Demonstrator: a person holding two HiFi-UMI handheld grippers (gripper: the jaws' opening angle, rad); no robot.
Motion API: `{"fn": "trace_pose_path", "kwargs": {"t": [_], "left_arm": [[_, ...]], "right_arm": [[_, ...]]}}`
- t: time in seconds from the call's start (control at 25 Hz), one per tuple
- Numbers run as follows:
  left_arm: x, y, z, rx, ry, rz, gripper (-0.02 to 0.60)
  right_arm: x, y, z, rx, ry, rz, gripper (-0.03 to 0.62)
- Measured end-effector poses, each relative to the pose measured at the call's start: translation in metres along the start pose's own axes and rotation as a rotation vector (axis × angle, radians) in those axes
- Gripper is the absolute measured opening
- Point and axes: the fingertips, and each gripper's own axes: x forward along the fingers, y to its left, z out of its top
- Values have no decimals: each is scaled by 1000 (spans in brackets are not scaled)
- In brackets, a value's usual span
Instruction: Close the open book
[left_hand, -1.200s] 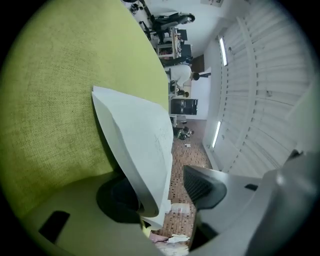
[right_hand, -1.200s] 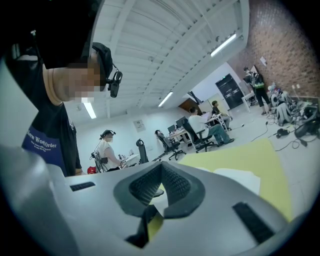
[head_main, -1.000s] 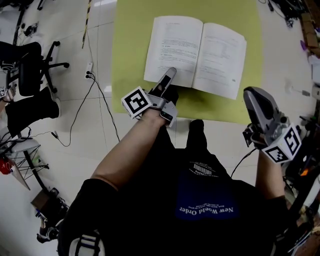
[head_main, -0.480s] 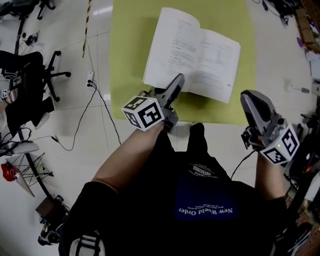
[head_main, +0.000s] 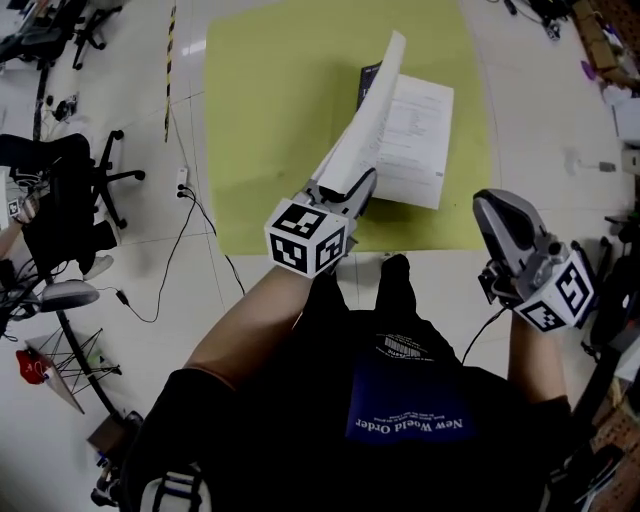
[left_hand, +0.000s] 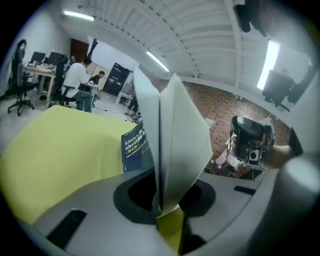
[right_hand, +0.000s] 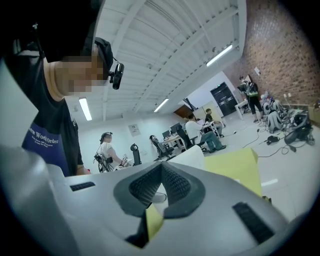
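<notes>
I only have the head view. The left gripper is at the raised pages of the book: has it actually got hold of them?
Observer: Yes. The left gripper view shows the left gripper with its jaws pinching the raised pages at their bottom edge.
Operator: One sheet?
Observer: No, two layers of paper spread apart above the jaws.
Operator: And the other one?
Observer: The right gripper, in its own view, has its jaws together, nothing between them.

Left of book (head_main: 415, 130): bare mat (head_main: 270, 120), open.
Over book: raised pages (head_main: 370, 110) block crossing; left gripper (head_main: 360, 187) clamped at their near edge.
Right of book: mat strip, open.
Far left of book: cable (head_main: 207, 228), chair (head_main: 60, 185).
</notes>
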Motion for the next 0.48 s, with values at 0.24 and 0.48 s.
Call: {"fn": "trace_pose_path", "kwargs": {"t": [0.24, 0.48], "left_arm": [[22, -12, -13, 152, 165, 15, 75], [48, -27, -38, 280, 373, 33, 103]], "right_arm": [[-20, -7, -1, 17, -28, -33, -17], [-48, -14, -1, 49, -65, -59, -17]]}}
